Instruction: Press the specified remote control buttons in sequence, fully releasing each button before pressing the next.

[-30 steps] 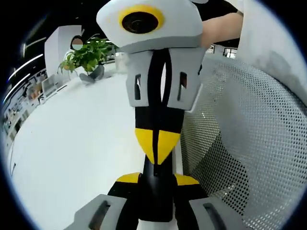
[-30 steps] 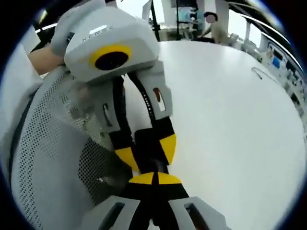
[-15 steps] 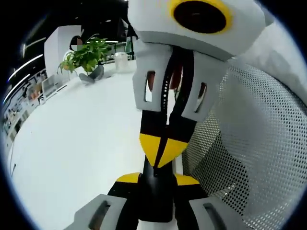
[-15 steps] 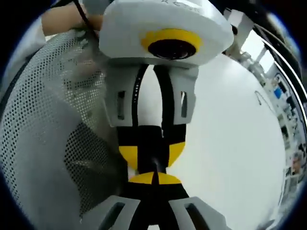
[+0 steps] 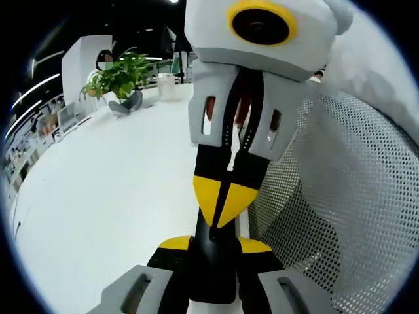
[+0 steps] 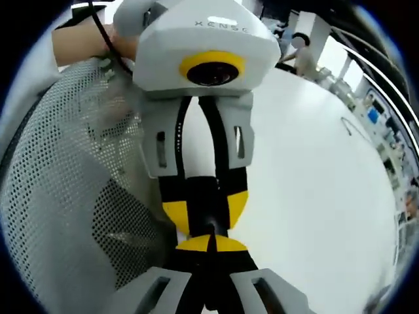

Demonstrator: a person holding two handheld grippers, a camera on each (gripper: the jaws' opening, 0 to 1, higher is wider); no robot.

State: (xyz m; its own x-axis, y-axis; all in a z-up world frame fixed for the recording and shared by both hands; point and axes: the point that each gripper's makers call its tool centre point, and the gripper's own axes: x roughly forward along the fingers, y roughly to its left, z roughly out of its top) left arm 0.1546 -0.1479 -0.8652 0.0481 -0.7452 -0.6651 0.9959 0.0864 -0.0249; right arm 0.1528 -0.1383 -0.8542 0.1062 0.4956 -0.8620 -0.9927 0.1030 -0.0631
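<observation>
White table (image 5: 111, 190), seemingly white perforated chair (image 5: 340, 216)

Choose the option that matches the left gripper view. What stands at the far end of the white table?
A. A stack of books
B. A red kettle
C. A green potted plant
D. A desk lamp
C: a leafy green potted plant stands at the far edge of the white table, up and to the left of the right gripper, whose yellow-tipped jaws reach in from the top of the view.
</observation>
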